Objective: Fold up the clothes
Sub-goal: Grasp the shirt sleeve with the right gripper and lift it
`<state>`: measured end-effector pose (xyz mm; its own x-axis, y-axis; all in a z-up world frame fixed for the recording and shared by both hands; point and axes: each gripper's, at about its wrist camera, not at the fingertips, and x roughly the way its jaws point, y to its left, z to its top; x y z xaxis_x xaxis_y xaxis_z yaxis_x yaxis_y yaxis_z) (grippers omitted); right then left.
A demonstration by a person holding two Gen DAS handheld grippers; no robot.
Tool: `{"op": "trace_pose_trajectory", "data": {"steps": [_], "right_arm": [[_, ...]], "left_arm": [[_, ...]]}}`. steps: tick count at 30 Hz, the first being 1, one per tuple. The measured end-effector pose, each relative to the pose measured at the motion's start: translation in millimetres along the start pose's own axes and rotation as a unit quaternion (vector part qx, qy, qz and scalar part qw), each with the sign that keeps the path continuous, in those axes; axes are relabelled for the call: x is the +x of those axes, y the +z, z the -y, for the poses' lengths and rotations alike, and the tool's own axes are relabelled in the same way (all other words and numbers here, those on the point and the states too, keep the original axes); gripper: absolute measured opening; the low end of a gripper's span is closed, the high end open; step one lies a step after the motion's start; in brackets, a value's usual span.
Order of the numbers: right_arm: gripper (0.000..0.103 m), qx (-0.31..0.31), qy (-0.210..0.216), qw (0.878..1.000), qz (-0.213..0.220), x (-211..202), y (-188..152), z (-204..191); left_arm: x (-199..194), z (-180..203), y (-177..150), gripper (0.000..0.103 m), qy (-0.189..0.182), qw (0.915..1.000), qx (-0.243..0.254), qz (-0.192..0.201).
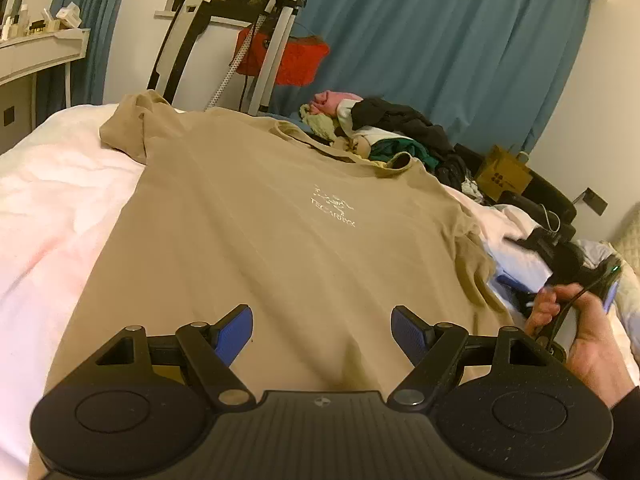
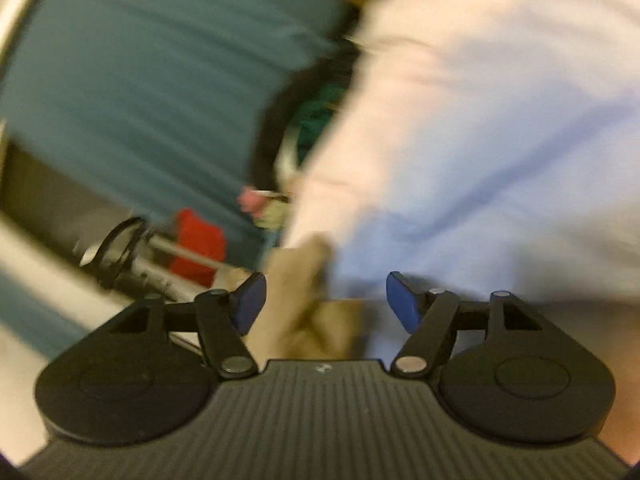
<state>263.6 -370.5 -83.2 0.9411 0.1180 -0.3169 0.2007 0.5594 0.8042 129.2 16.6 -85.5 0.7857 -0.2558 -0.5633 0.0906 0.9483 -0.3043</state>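
Observation:
A tan T-shirt (image 1: 280, 232) with a small white chest print lies spread flat on the pink bed cover (image 1: 48, 216), collar at the far side. My left gripper (image 1: 322, 330) is open and empty, hovering over the shirt's near hem. My right gripper (image 2: 324, 300) is open and empty; its view is blurred and tilted. A bunched tan part of the shirt (image 2: 300, 300), probably a sleeve, lies between its fingers. In the left wrist view the right gripper (image 1: 576, 268) shows in a hand at the shirt's right sleeve.
A pile of mixed clothes (image 1: 384, 128) sits at the far end of the bed. A garment steamer stand (image 1: 276, 36) with a red item (image 1: 296, 60) stands before teal curtains (image 1: 440, 40). A brown paper bag (image 1: 504, 172) sits right. A white shelf (image 1: 40, 48) is at left.

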Motion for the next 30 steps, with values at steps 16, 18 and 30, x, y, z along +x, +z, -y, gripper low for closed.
{"op": "trace_pose_trajectory", "data": {"steps": [16,18,30], "right_arm": [[0.008,-0.007,-0.035,0.993,0.112,-38,13,0],[0.008,-0.015,-0.035,0.989,0.144,-51,14,-3],[0.070,0.161,0.001,0.985,0.056,-58,-11,55]], "left_arm": [[-4,-9,5,0.078,-0.021,0.9992,-0.033,0.009],[-9,-12,7,0.078,-0.027,0.9988,-0.039,0.014],[-30,-18,7,0.078,-0.048,0.9975,-0.049,0.021]]}}
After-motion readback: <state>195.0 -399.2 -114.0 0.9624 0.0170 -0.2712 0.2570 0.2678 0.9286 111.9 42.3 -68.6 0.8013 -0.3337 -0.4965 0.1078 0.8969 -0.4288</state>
